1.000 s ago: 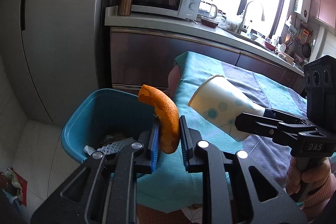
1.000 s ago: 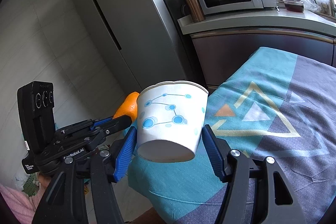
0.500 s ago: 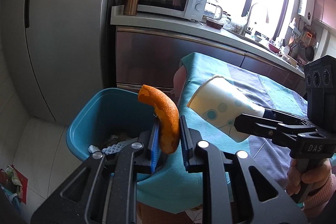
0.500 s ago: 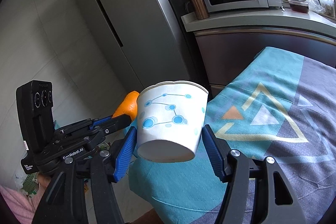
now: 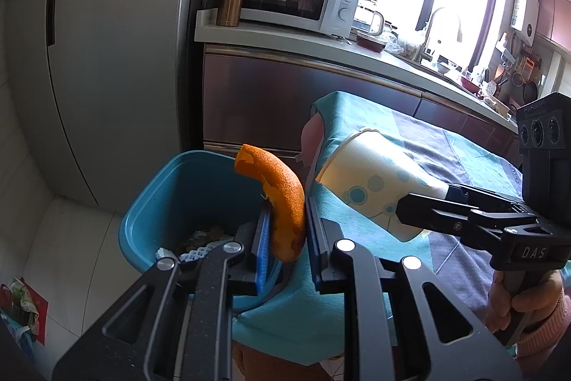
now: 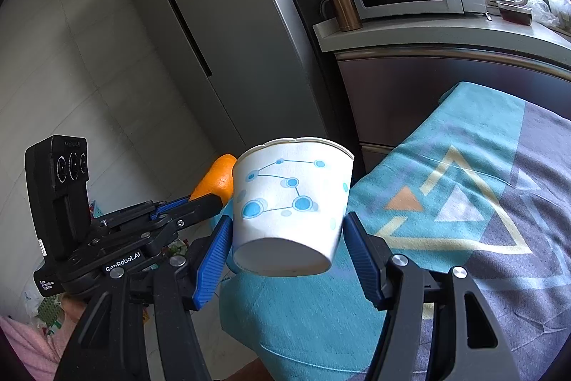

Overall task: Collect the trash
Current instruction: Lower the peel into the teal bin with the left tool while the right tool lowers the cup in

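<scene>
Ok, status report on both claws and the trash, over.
Left claw shut on curved orange peel. Right claw shut on white blue-dotted paper cup. Teal plastic bin ahead, nothing blocking.

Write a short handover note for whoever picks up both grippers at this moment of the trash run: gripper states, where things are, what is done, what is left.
Left gripper: shut on the orange peel, held near the blue bin, about over its near rim.
Right gripper: shut on the paper cup, held over the edge of the cloth-covered table, short of the bin.
Done: both pieces picked up; the bin already holds some scraps.
Left: bring each over the bin opening and release, peel probably first since it looks closer.
</scene>
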`<state>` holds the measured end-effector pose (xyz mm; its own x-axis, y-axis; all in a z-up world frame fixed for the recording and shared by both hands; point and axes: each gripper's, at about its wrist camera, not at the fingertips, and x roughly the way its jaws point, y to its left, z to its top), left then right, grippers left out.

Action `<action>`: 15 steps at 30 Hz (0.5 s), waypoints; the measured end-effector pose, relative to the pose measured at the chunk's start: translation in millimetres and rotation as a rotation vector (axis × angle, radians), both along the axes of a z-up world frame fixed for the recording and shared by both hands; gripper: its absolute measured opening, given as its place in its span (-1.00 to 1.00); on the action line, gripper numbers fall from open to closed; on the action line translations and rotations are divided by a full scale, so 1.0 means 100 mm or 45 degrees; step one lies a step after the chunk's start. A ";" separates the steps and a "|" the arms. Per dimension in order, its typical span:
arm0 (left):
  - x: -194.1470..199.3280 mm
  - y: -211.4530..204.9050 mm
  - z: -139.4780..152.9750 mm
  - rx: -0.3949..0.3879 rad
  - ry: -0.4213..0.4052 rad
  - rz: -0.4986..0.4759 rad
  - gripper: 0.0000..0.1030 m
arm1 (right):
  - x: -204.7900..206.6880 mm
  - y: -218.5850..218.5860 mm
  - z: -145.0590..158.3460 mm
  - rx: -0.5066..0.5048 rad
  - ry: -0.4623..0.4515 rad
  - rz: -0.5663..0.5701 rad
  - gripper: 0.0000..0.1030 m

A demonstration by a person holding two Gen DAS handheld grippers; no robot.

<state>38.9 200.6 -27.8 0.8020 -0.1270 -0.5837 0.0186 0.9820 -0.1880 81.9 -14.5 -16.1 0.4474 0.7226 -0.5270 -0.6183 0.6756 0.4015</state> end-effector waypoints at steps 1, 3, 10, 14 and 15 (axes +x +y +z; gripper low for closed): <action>0.00 0.00 0.00 0.001 -0.001 0.000 -0.64 | 0.00 0.00 0.00 0.000 0.000 0.001 0.20; -0.01 0.02 0.00 0.001 -0.001 0.003 -0.64 | 0.01 0.01 0.00 -0.003 0.000 0.003 0.20; -0.03 0.04 0.00 -0.003 -0.003 0.016 -0.64 | 0.02 0.04 0.02 -0.015 -0.005 0.015 0.20; -0.04 0.04 0.00 -0.004 -0.001 0.019 -0.64 | 0.02 0.04 0.02 -0.016 -0.004 0.017 0.20; -0.04 0.04 0.00 -0.001 -0.001 0.021 -0.64 | 0.02 0.04 0.02 -0.016 -0.003 0.018 0.20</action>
